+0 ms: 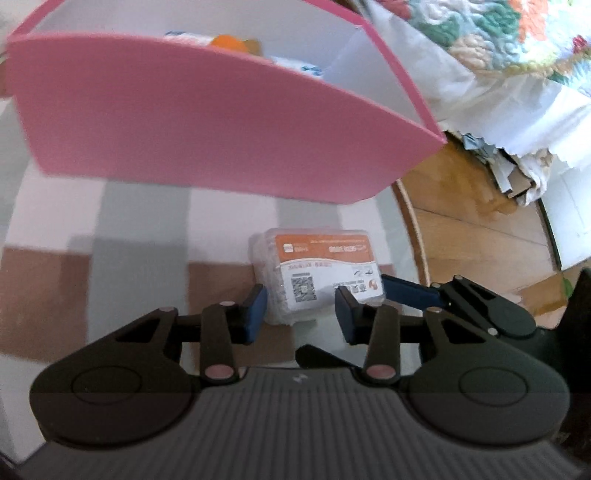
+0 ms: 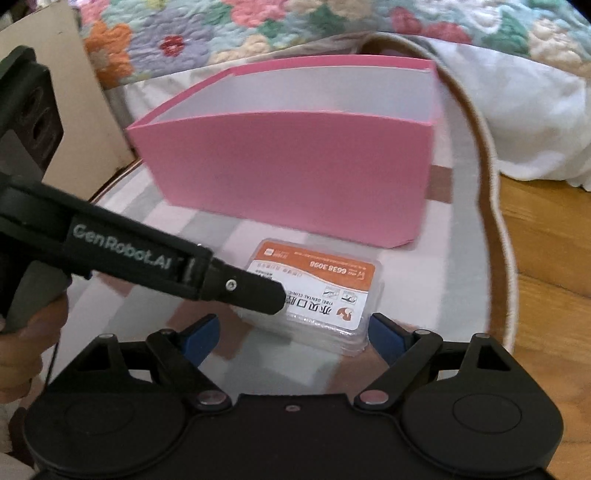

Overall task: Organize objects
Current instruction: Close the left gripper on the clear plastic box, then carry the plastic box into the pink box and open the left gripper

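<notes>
— Where is the clear plastic case with the orange-and-white dental label (image 2: 317,295)?

— It lies flat on the grey, white and brown checked rug (image 1: 140,236), just in front of the pink open-topped box (image 2: 295,173), which holds an orange item (image 1: 229,41) and white packets.

— And the left gripper (image 1: 301,308)?

— Its blue pads (image 1: 255,314) stand narrowly apart, flanking the case's near corner; whether they press on it cannot be told.

— The right gripper (image 2: 293,332)?

— Its jaws gape wide at the case's near edge, holding nothing. A hand (image 2: 22,350) grips the left tool's handle; wooden floor (image 2: 546,280) and a floral quilt (image 2: 258,26) surround the rug
</notes>
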`<control>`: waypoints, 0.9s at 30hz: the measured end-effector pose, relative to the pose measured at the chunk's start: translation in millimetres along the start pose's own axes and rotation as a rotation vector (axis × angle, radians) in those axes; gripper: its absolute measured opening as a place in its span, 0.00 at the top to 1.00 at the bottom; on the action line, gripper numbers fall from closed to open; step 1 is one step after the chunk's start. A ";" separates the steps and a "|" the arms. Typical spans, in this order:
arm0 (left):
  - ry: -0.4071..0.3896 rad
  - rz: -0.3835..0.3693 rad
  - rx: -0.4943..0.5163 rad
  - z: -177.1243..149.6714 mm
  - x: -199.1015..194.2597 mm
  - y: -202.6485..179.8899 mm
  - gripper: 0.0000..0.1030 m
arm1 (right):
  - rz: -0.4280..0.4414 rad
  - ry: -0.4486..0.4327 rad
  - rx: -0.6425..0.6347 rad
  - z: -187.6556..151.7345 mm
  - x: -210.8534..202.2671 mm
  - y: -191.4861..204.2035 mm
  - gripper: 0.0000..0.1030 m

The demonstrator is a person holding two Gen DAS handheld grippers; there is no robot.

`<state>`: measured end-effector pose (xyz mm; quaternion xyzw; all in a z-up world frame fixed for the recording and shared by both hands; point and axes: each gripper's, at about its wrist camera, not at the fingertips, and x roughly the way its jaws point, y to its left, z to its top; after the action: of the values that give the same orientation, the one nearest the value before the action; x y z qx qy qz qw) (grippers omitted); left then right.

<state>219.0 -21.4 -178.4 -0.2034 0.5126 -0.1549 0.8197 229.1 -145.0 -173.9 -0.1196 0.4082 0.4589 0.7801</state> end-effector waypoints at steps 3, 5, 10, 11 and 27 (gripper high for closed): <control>0.014 0.018 -0.042 -2.4 -10.1 8.2 0.63 | -0.031 0.002 -0.019 -0.1 4.6 17.0 0.11; 0.046 0.039 -0.048 -5.2 -15.5 13.8 0.64 | -0.005 0.009 0.001 2.5 5.2 22.7 0.11; 0.055 0.031 -0.089 -3.8 -24.5 31.8 0.65 | 0.053 0.005 -0.034 1.0 9.1 34.1 0.11; 0.048 0.031 -0.098 -2.8 -24.8 34.1 0.64 | 0.045 0.000 -0.066 -0.1 10.9 36.3 0.11; -0.012 -0.021 -0.111 -0.9 -8.2 38.5 0.52 | 0.025 0.017 -0.081 -2.6 26.3 37.0 0.02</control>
<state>216.4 15.6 -191.3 -0.2550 0.5135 -0.1336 0.8084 204.2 -109.9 -188.3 -0.1497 0.3975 0.4837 0.7652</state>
